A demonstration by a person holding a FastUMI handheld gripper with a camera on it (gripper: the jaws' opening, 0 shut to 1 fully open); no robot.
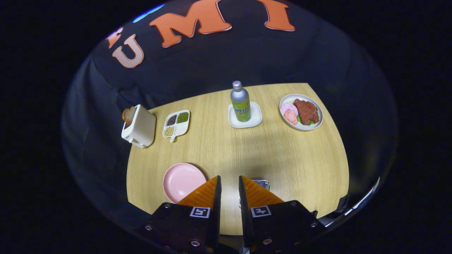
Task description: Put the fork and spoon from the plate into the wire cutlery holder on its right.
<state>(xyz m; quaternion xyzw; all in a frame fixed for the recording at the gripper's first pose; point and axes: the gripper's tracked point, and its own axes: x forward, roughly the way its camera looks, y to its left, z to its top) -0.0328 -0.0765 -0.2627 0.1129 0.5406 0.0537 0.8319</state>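
Note:
My gripper [229,178] hangs above the near edge of the wooden table [247,151], its fingers a narrow gap apart with nothing between them. A round pink plate [182,180] lies just left of the left finger [206,192], which covers its right rim; the part that shows is bare. The wire cutlery holder [263,183] peeks out as a bit of grey metal just beyond the right finger [257,194], mostly hidden by it.
At the back stand a white toaster [139,126] with a slice in it, a divided dish of beans [176,123], a metal bottle [240,101] on a small white tray [245,121], and a plate of meat [301,112].

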